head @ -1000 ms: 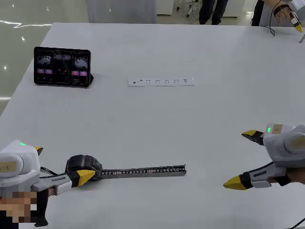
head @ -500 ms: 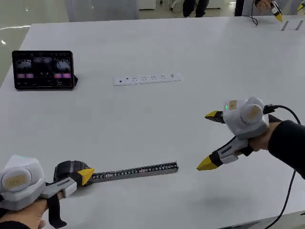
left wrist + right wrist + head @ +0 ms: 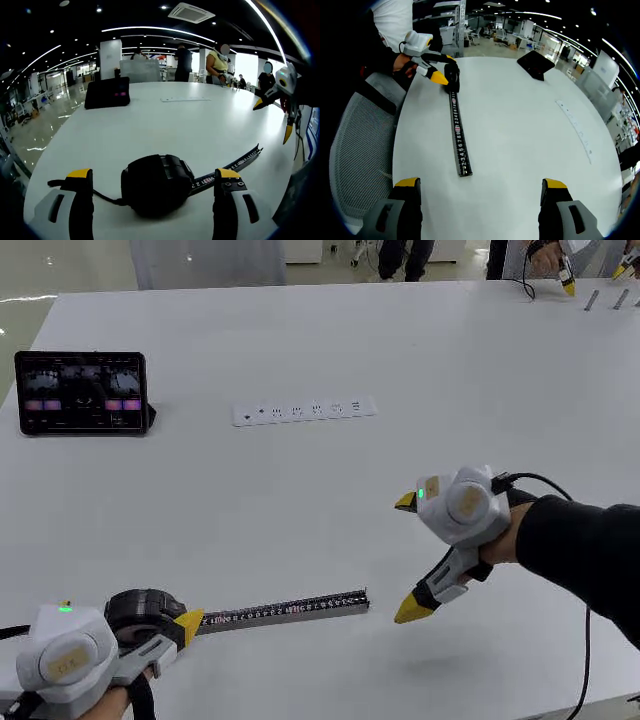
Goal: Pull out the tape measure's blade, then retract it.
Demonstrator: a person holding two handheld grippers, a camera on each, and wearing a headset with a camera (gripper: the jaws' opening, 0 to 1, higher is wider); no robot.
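1. My left hand-held gripper (image 3: 153,173) is open wide. Its yellow-tipped jaws stand either side of the tape measure case (image 3: 157,185), and I see a gap on each side, so I judge it is not clamped.
2. The case sits on the white surface (image 3: 420,370) between those jaws. Its blade (image 3: 285,611) runs out flat past the right-hand jaw, toward my other tool.
3. My right hand-held gripper (image 3: 480,183) is also spread wide and holds nothing. The blade's free end (image 3: 465,172) lies just ahead of it, between the jaws and nearer the left one, not touching either.
4. How I expect it to handle:
   - The case looks compact, dense and rubbery, so squeezing its two flat sides should hold it well.
   - The blade is thin, slick, springy steel. It will probably buckle if bent and snap back under its spring when released.
5. I would pinch the blade across its flat faces right at the end hook. On the retract I would keep the case pinned so it does not skate.
6. Far beyond the left hand-held gripper stand a tablet (image 3: 82,392) and a power strip (image 3: 303,411), both well apart from the work.
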